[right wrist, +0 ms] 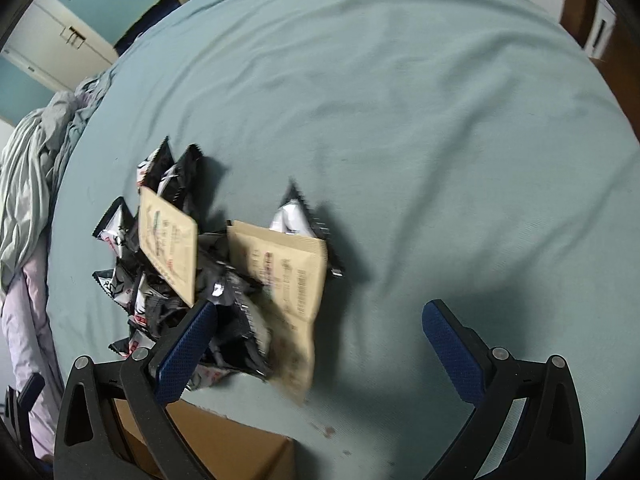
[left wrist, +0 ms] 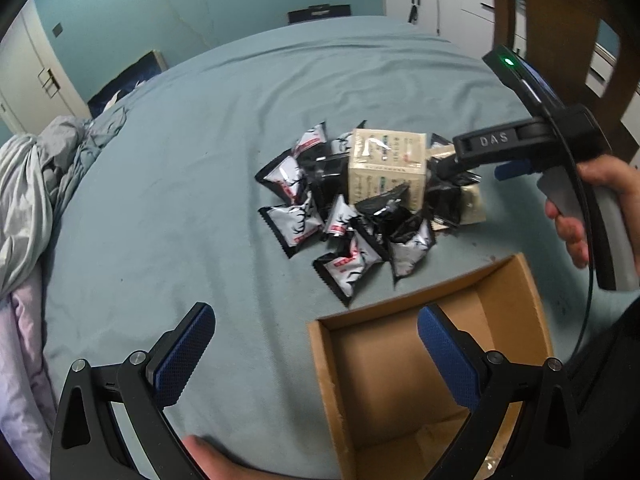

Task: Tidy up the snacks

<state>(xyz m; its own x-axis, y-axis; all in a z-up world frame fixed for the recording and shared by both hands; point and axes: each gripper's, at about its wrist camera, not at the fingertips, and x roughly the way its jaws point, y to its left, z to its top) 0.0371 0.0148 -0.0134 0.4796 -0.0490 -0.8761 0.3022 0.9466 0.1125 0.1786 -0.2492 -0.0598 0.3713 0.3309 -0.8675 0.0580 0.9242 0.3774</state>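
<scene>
A pile of black-and-silver snack packets (left wrist: 340,216) lies on the blue-green sheet, with a beige packet (left wrist: 384,168) standing on top of it. In the right wrist view the pile (right wrist: 160,280) sits at lower left with two beige packets (right wrist: 168,248) (right wrist: 288,272). An open cardboard box (left wrist: 400,344) stands in front of the pile; its corner (right wrist: 224,452) shows in the right wrist view. My left gripper (left wrist: 316,352) is open, over the box's left wall. My right gripper (right wrist: 316,340) is open above the pile's right side; it shows in the left wrist view (left wrist: 448,164) with its tips at the pile.
The bed sheet (left wrist: 200,160) is wrinkled. Crumpled bedding (left wrist: 36,184) lies at the left edge. A wooden chair (left wrist: 560,40) and white cabinets (left wrist: 436,0) stand at the back right.
</scene>
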